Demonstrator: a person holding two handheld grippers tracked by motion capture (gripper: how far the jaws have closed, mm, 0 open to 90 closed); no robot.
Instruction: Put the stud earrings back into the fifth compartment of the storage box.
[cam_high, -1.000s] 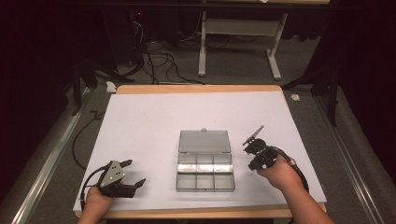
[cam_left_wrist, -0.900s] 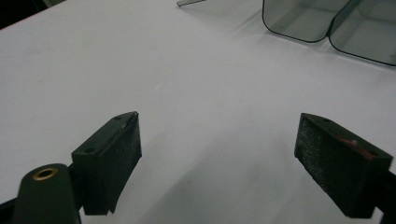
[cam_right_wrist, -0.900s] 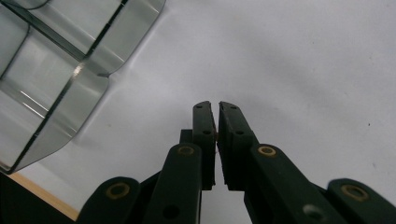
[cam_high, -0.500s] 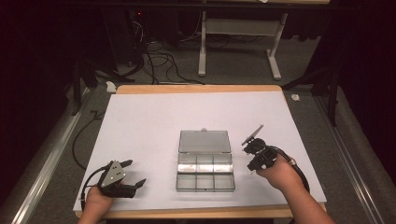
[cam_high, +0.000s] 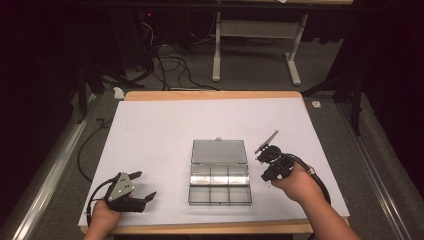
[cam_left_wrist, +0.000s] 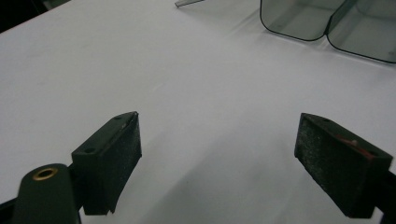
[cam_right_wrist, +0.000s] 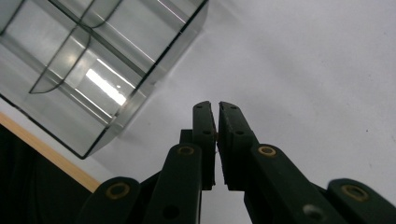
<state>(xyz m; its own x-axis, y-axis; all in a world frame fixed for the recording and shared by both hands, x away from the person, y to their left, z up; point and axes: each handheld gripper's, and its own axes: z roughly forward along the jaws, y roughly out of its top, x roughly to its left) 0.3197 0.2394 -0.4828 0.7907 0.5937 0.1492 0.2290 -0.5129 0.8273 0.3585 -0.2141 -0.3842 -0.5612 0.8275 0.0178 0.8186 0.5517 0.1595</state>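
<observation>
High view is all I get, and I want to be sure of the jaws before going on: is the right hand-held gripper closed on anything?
Observer: No. In the right gripper view the right hand-held gripper has its jaws shut together, with nothing held between them.
Operator: And the left one?
Observer: In the left gripper view the left hand-held gripper stands wide open, with bare white table between its jaws.
Operator: Anything in the box?
Observer: The compartments of the clear compartment box that the right gripper view shows look empty.
</observation>
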